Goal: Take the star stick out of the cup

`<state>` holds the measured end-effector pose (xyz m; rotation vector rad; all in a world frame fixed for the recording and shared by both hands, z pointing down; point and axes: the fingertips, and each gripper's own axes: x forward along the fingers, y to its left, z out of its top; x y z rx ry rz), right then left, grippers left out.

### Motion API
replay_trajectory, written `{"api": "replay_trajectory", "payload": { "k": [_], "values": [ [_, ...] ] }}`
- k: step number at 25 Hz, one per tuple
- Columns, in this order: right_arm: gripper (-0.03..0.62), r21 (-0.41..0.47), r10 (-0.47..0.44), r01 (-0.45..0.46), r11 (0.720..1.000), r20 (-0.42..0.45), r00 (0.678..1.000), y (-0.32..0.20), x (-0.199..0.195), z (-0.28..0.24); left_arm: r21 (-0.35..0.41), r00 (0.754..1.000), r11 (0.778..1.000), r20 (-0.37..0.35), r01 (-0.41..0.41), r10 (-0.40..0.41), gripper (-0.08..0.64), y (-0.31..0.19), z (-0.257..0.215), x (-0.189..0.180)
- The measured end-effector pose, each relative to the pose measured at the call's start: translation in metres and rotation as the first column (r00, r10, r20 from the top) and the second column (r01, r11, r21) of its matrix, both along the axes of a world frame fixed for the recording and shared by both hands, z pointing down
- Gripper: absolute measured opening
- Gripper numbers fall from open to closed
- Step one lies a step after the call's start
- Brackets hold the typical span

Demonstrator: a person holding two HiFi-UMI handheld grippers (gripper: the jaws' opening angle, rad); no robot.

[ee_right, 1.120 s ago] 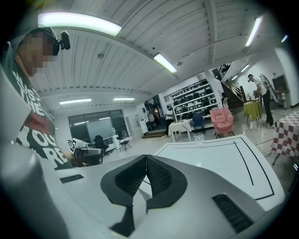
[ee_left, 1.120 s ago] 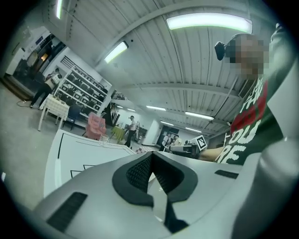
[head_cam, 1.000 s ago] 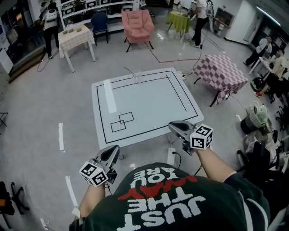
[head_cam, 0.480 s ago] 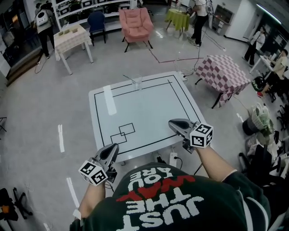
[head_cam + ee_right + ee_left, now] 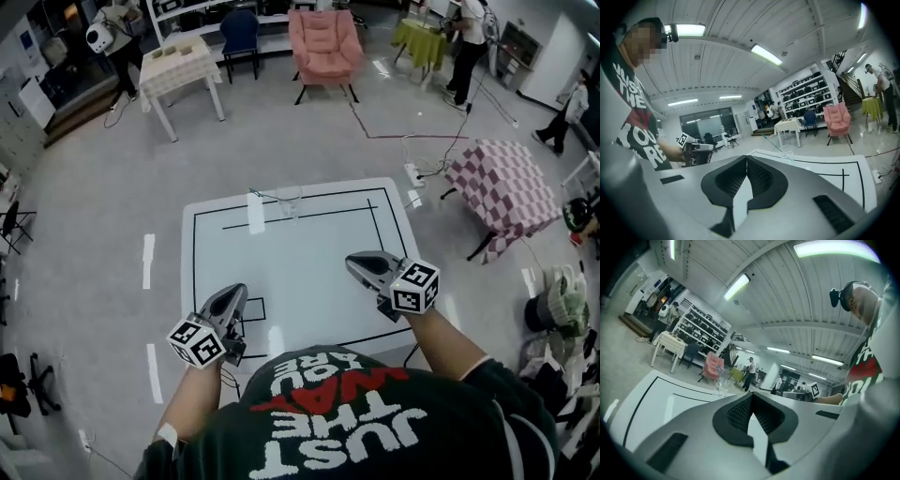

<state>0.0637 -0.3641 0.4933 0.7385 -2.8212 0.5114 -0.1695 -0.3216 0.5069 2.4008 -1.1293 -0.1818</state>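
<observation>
A clear cup [image 5: 289, 200] stands near the far edge of the white table [image 5: 309, 281], and a thin star stick [image 5: 267, 195] leans out of it to the left. Both grippers hover over the table's near edge, far short of the cup. The left gripper [image 5: 234, 295] is shut and holds nothing, and so is the right gripper [image 5: 354, 264]. In the left gripper view, the cup [image 5: 721, 387] and the star [image 5: 718, 369] show small beyond the closed left gripper [image 5: 752, 397]. The right gripper view has the cup [image 5: 788, 152] and slanting stick [image 5: 774, 144] past the right gripper [image 5: 746, 157].
Black lines frame the tabletop, with a white tape strip [image 5: 255, 213] by the cup. A checked table [image 5: 502, 183] stands at the right, a pink armchair [image 5: 323, 42] and a small table [image 5: 183, 70] farther back. Cables and a power strip [image 5: 412, 173] lie on the floor. People stand at the back.
The view has shifted and the table now lies closer under both grippers. The left gripper has come over the near edge. Both stay shut, and the cup and stick have not moved.
</observation>
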Motion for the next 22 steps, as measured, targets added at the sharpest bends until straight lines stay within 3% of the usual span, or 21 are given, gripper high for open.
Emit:
{"api": "replay_trajectory", "payload": {
  "k": [4, 9, 22],
  "values": [
    [0.034, -0.012, -0.035, 0.035, 0.999, 0.006, 0.999, -0.042, 0.008, 0.011, -0.038, 0.998, 0.999, 0.049, 0.036, -0.035, 0.006, -0.06, 0.013, 0.021],
    [0.034, -0.01, -0.036, 0.036, 0.999, 0.003, 0.999, -0.076, -0.011, 0.023, -0.07, 0.992, 0.997, 0.124, 0.042, -0.033, 0.006, -0.11, 0.033, 0.016],
    [0.034, 0.017, 0.012, -0.011, 1.0, -0.041, 0.999, -0.145, -0.032, 0.046, -0.118, 0.995, 0.993, 0.097, 0.028, -0.017, 0.008, -0.209, 0.08, 0.02]
  ]
}}
